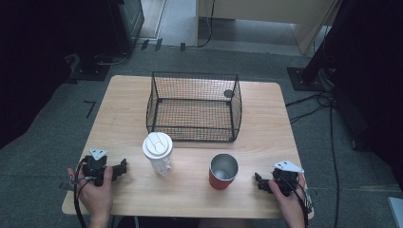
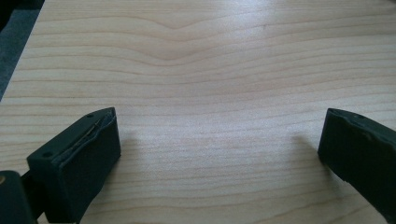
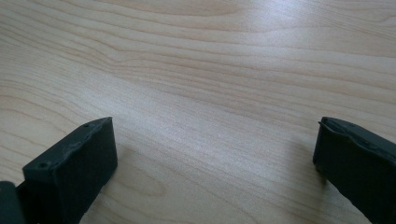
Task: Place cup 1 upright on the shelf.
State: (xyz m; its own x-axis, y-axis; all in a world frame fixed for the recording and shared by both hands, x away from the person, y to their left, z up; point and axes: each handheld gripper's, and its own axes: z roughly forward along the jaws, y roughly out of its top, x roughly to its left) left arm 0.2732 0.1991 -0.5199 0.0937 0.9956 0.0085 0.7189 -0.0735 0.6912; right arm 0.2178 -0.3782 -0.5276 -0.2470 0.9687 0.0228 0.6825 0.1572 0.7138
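- The left gripper (image 1: 124,167) rested low at the near left of the table (image 1: 266,123), its jaws spread wide with nothing but bare wood between them.
- The right gripper (image 1: 258,182) sat the same way at the near right, jaws wide and empty, pointing inward toward the middle of the table.
- A clear bottle (image 1: 158,153) with a white lid stood upright just right of the left gripper, near but not touched.
- A red cup (image 1: 223,171) with a shiny metal inside stood upright, open end up, near the right gripper and apart from the bottle.
- A black wire basket (image 1: 194,107) sat empty behind both, toward the far side of the table.
- The work looked to be at its very start: neither thing was gripped, and both hands seemed poised to reach.
- The next move likely called for each gripper to lift off the wood, line its open jaws around the nearest thing's side, and close firmly; the bottle's smooth wall could slip and the cup could tip if caught too high.
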